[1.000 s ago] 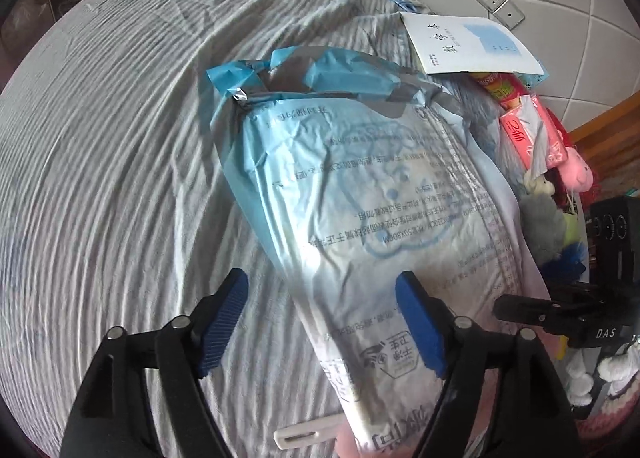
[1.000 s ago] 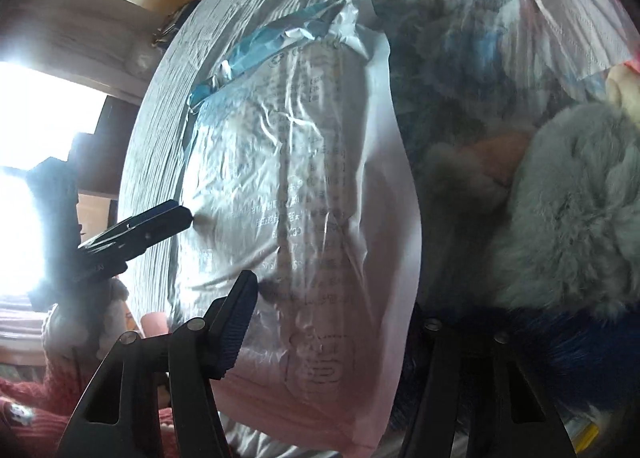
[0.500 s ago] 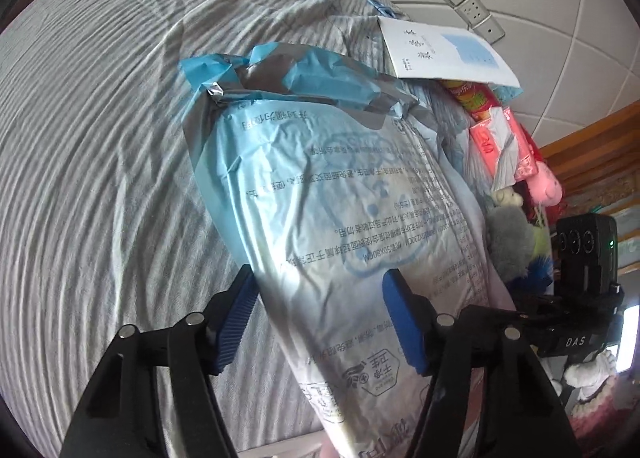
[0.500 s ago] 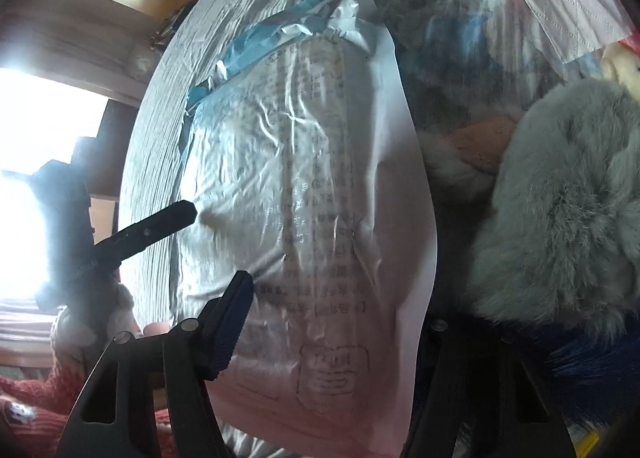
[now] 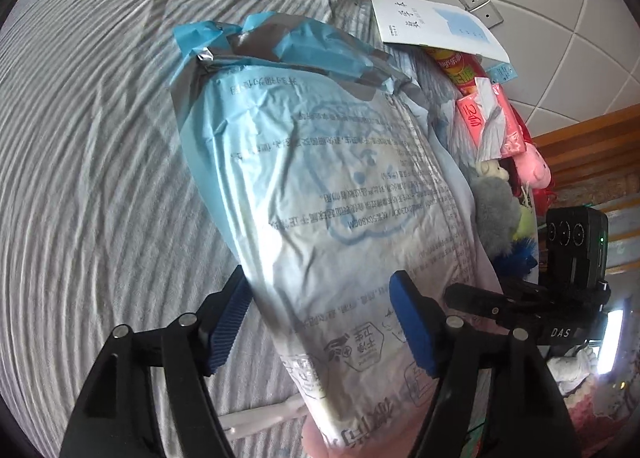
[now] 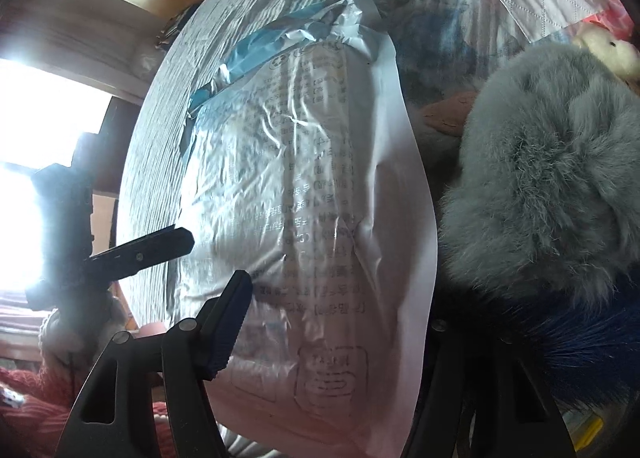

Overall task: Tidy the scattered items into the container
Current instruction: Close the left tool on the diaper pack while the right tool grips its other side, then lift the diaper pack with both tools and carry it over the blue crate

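**Big blue bag between two grippers**

Striped grey bedding (image 5: 80,178) is lying under everything. Nearest, the left gripper (image 5: 320,322) is standing partly open around the crinkly blue plastic bag (image 5: 320,178). The right gripper (image 6: 340,322) is straddling the bag's edge; its grip is unclear. Farther back, a grey fluffy toy (image 6: 540,178), pink packets (image 5: 484,118) and a white booklet (image 5: 432,26) are lying beside the bag.

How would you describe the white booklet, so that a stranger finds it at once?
Start at the striped grey bed sheet and follow it to the tiled wall. There, past the far end of the big blue plastic bag, lies the booklet. Only it is flat and white, with a pale blue square; the things beside it are red and pink packets.
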Demonstrator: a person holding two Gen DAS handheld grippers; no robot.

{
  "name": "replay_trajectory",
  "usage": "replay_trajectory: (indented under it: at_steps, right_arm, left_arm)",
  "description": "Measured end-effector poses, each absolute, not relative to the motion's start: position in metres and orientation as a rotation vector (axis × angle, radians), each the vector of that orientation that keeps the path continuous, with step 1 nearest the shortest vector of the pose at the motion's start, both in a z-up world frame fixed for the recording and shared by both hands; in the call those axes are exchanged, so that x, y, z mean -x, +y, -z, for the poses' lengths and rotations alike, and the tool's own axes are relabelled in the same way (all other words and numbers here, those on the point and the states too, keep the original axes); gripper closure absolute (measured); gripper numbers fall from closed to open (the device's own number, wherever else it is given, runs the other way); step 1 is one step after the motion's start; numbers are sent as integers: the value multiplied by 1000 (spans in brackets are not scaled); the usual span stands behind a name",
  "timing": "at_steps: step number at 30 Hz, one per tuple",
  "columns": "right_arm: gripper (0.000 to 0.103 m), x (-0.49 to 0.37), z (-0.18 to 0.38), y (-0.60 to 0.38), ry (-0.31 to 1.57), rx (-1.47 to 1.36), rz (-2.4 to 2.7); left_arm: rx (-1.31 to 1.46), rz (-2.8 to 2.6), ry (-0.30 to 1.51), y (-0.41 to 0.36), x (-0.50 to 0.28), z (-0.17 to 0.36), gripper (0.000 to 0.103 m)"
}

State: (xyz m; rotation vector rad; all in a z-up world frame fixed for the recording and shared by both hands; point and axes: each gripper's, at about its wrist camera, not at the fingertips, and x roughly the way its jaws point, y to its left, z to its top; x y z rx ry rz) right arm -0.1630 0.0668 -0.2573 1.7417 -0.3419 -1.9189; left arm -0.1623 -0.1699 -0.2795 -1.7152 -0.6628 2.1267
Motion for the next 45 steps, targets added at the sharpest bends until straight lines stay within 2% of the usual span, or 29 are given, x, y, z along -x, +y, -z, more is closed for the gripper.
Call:
replay_trajectory:
  at_steps: [1, 4, 7, 16, 22, 29, 35, 45]
  right_arm:
    - [38, 163, 256, 62, -313, -1727, 1929]
    - [38, 155, 242, 48, -178, -1656, 1982]
    - [38, 144, 228, 46, -157, -1591, 2039]
    - [38, 117, 183, 45, -177, -1416, 2095]
    - [38, 104, 150, 27, -162, -1292, 2115]
    - [38, 85, 136, 16, -66, -1216, 2039]
    - [38, 54, 125, 56, -20, -1197, 1978]
    - [38, 34, 103, 47, 79, -1153, 1913]
  left_arm:
    - [1701, -2153, -647, -168, 162, 277, 31]
    - [1655, -2234, -595, -162, 161, 269, 43]
    - [1576, -2274, -560, -162, 157, 251, 46]
    - [1393, -2462, -336, -157, 131, 172, 47]
    - [1295, -2574, -305, -167, 107, 123, 47]
    - [1275, -2726, -389, -166, 64, 98, 46]
    - [1269, -2792, -457, -150, 23, 91, 46]
    - [1234, -2875, -555, -159, -32, 84, 46]
